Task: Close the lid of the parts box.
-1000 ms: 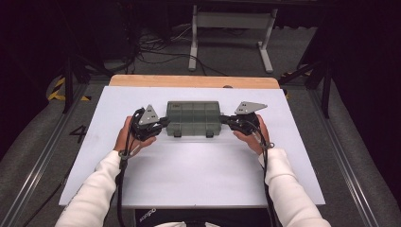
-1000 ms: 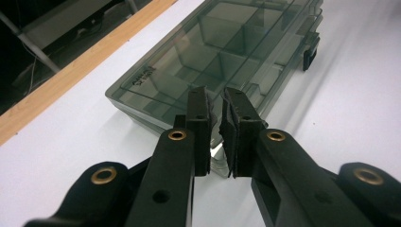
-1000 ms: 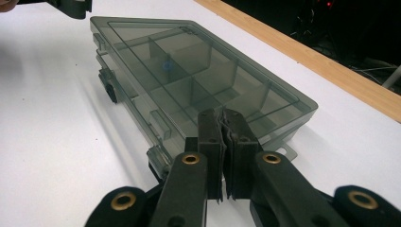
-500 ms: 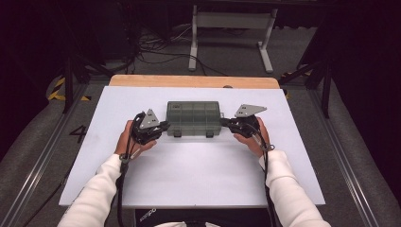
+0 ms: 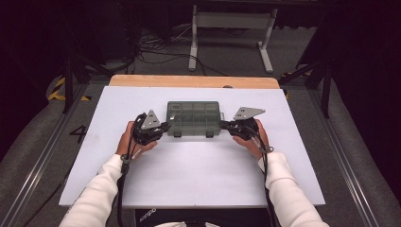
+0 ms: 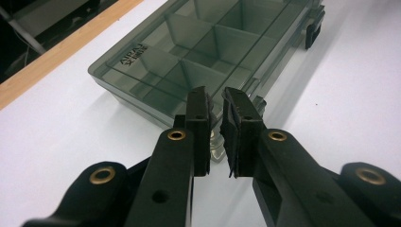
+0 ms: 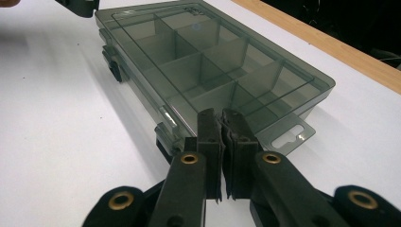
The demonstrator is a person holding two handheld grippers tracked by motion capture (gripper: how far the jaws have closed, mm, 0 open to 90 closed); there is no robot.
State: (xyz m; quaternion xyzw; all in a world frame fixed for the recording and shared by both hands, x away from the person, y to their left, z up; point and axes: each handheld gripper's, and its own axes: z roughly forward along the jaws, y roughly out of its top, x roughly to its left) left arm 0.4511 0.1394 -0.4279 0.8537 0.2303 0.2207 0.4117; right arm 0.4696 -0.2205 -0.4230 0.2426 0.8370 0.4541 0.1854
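Note:
A closed, smoky grey, see-through compartment box (image 5: pixel 194 118) lies flat on the white table (image 5: pixel 189 175), with two dark latches on its near side. My left gripper (image 5: pixel 165 126) sits at the box's left near corner, and my right gripper (image 5: pixel 223 126) at its right near corner. In the left gripper view the jaws (image 6: pixel 215 101) stand almost together over the box (image 6: pixel 198 52) edge, with only a narrow slit between them. In the right gripper view the jaws (image 7: pixel 221 120) are pressed together at the box (image 7: pixel 208 61) end, beside its clear hang tab (image 7: pixel 288 135).
A wooden strip (image 5: pixel 194 81) runs along the table's far edge. Behind it, on the dark floor, stand a white metal frame (image 5: pixel 231 21) and loose cables (image 5: pixel 156 52). Bare white table lies between the box and the person's sleeves.

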